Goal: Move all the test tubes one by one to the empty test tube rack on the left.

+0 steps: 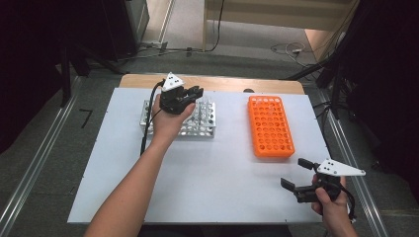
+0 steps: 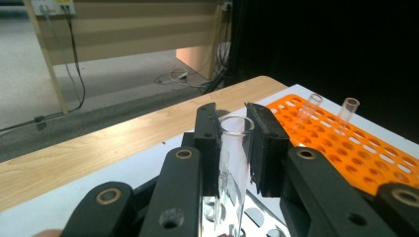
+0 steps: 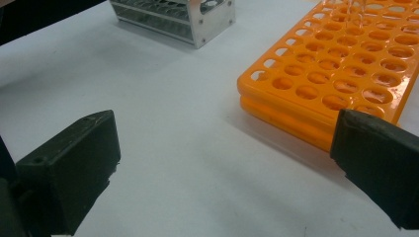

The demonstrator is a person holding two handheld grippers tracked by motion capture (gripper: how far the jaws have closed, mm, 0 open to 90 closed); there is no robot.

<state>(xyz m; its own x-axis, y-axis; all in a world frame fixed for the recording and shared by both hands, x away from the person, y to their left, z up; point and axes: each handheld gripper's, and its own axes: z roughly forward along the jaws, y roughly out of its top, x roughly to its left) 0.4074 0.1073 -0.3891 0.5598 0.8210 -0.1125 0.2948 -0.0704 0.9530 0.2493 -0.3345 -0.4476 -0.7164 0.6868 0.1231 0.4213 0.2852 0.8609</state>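
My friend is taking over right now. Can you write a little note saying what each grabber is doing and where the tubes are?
Left gripper: shut on a clear test tube, above the metal rack.
Right gripper: open, holding nothing, near the table's front right.
Orange rack: two tubes already stand at its far end.
Left to do, probably: carry the held tube over and drop it into an orange rack hole.
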